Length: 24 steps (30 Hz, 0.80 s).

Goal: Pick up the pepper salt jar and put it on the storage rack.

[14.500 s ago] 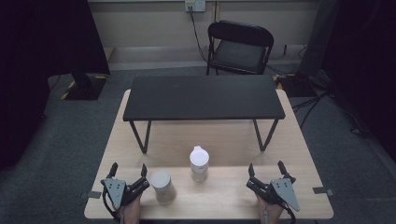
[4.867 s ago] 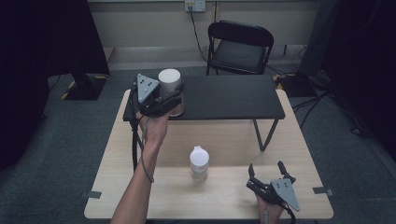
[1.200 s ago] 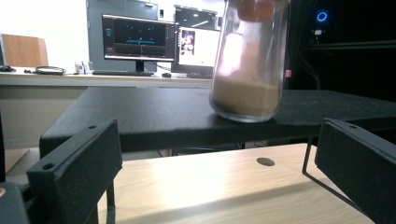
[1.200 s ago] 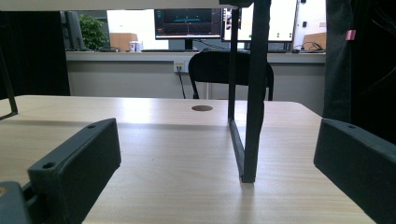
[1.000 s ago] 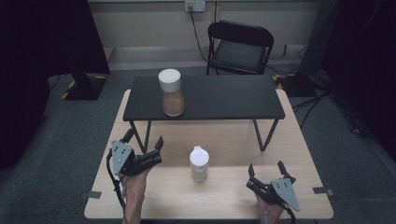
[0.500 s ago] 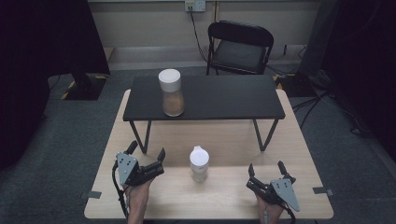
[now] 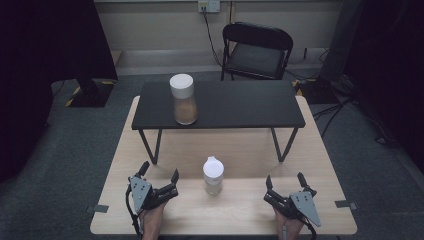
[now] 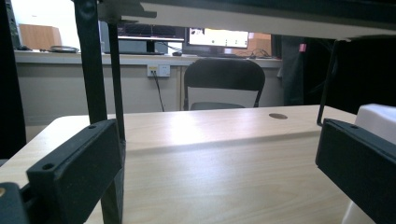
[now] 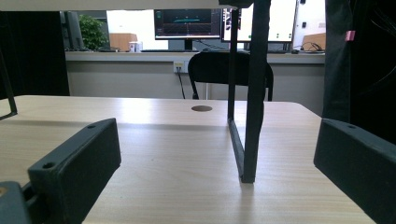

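Note:
A clear jar (image 7: 183, 100) with a white lid and brown contents stands on the black shelf (image 7: 235, 105), toward its left end. A small white-capped bottle (image 7: 212, 175) stands on the wooden table (image 7: 240, 212) in front of the shelf; its white edge (image 8: 380, 116) shows at the right of the left gripper view. My left gripper (image 7: 159, 172) rests open on the table, just left of the bottle, holding nothing. My right gripper (image 7: 285, 180) rests open near the front right, also empty. In each gripper view the two black jaws stand wide apart.
The shelf stands on thin black legs (image 7: 150, 147) (image 9: 247, 93) on the table. A black folding chair (image 7: 257, 47) stands behind the table. A round hole (image 9: 201, 108) marks the tabletop. Dark curtains hang at both sides, with cables on the floor to the right.
The left gripper carried the jar up onto the black shelf, let it go, and came back down to the table's front left. The right gripper has stayed still.

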### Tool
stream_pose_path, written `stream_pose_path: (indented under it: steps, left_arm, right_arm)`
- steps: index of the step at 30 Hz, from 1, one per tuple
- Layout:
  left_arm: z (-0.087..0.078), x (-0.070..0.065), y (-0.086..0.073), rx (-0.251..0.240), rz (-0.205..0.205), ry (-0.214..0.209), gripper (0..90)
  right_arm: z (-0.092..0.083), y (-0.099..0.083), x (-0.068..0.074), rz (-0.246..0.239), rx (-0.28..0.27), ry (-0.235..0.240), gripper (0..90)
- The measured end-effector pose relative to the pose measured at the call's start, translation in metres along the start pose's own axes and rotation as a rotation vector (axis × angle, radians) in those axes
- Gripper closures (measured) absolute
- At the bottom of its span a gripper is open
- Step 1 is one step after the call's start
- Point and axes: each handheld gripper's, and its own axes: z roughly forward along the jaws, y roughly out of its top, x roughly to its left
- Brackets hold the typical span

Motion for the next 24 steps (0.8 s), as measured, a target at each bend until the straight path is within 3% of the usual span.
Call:
stream_pose_path:
  steps: [15, 24]
  left_arm:
    - [-0.001, -0.003, -0.018, 0.031, 0.021, 0.003, 0.1]
    - [0.002, -0.007, -0.019, 0.052, 0.047, 0.015, 0.2]
  right_arm:
    - [0.0, 0.0, 0.0, 0.001, 0.0, 0.001, 0.0]
    - [0.0, 0.0, 0.0, 0.0, 0.0, 0.001, 0.0]
